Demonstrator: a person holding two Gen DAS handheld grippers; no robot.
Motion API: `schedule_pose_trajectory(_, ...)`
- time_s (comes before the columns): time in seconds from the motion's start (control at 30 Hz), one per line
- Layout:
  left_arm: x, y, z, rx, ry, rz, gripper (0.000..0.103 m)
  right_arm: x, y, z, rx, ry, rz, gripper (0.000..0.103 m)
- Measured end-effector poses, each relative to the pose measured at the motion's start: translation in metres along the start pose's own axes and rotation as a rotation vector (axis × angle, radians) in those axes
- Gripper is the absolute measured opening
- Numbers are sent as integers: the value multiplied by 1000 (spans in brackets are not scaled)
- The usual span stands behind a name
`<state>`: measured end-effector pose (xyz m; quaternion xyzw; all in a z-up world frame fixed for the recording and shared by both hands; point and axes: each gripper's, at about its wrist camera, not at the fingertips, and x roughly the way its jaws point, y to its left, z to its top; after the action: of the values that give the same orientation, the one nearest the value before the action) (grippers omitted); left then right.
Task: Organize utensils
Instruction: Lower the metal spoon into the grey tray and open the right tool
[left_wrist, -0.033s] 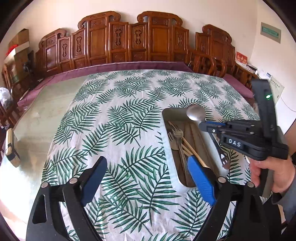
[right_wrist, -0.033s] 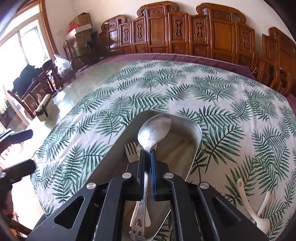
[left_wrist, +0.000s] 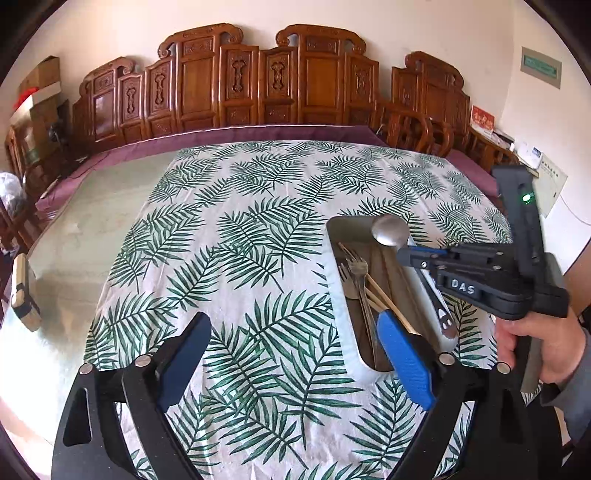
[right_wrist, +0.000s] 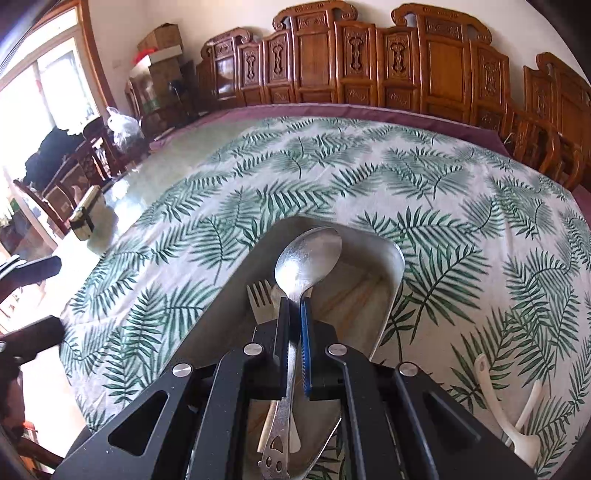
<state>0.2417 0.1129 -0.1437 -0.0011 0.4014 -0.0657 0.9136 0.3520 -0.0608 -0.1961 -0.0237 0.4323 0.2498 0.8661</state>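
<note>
Nearby, two white spoons (right_wrist: 517, 417) lie beside the tray (right_wrist: 391, 295).

A white cloth printed with green palm fronds (left_wrist: 258, 240) covers the right part of my long table, its pale green glossy top (left_wrist: 92, 221) left bare toward the left edge. A small tan box with a dark band (left_wrist: 24, 291) sits near that left edge. A maroon cloth border (right_wrist: 369, 110) runs along the far edge. Carved brown wooden chair backs (left_wrist: 314, 74) line the wall beyond. Stacked cardboard boxes (right_wrist: 162, 40) stand past the far left corner.
</note>
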Motion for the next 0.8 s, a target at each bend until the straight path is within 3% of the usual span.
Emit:
schedule_pose_trajectory(0.47, 0, 8, -4, -20, -5, 1, 91, 37, -1, -8, 21, 89, -18, 9)
schedule_pose_trajectory(0.63, -1, 4, -6, -18, -8, -7, 92, 23, -4, -8, 14, 74, -22, 10)
schedule_pose_trajectory(0.8, -6, -11, -8, 12, -22, -19, 92, -24, -17, -15, 3, 8, -13, 11)
